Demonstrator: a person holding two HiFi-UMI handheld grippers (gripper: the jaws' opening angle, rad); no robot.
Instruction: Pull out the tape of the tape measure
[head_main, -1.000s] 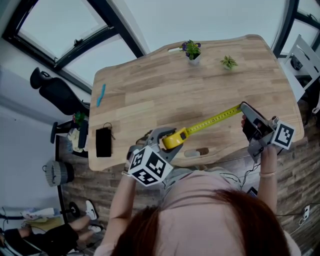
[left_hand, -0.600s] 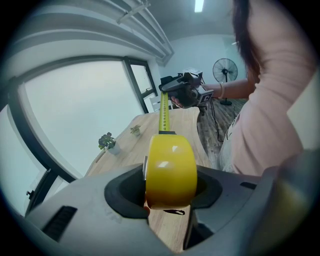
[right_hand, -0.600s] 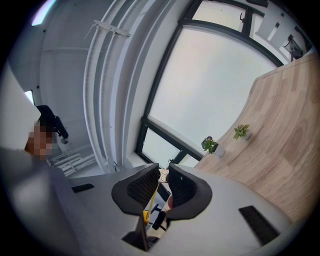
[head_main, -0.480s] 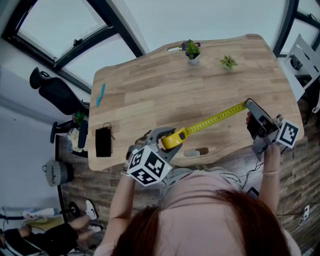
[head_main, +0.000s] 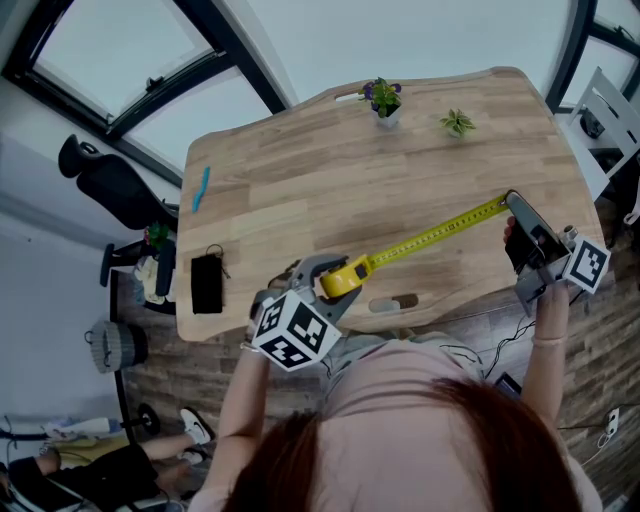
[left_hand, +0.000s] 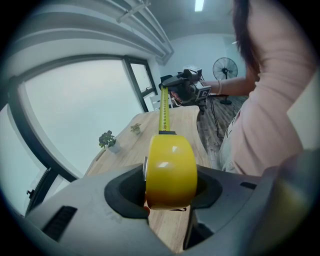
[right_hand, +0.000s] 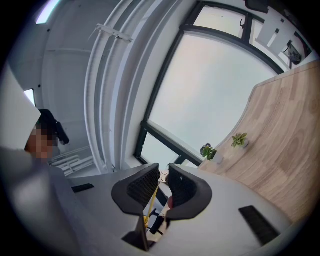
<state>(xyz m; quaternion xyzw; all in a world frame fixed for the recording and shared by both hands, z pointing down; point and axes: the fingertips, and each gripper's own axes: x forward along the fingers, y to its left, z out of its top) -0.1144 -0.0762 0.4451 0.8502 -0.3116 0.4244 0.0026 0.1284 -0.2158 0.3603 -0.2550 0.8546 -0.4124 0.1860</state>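
- Left gripper (head_main: 336, 277) (left_hand: 170, 186): jaws clamped on the yellow tape measure case (head_main: 346, 279) (left_hand: 171, 171), one pad on each flat side. The case fills the gap.
- The case sits at the table's (head_main: 300, 170) near edge, roughly mid-width, with its mouth facing the table's right end.
- Left arm pose: the left forearm (head_main: 243, 405) comes up from below the table's near edge with the elbow bent. The gripper is pitched down at the table, marker cube (head_main: 293, 331) facing up at us.
- Tape (head_main: 432, 237) (left_hand: 163, 111): it is drawn out of the case in a straight, taut line low over the table, slanting toward the near right corner. We can't tell whether it touches the wood.
- Right gripper (head_main: 513, 203) (right_hand: 162, 173) (left_hand: 169, 90): jaws drawn in close on the tape's free end. We see the yellow strip (right_hand: 150, 199) edge-on between the pads, lying against one of them, with a slim gap at the tips.
- Right arm pose: the right forearm (head_main: 541, 345) is stretched out past the table's near right corner, nearly straight. The gripper is held about level, jaws pointing back in over the table.
- Elsewhere on the table, well apart from the tape: two small potted plants (head_main: 383, 99) (head_main: 458, 124) at the far edge, a blue pen (head_main: 202, 189) and a flat black item (head_main: 207, 284) at the left end.
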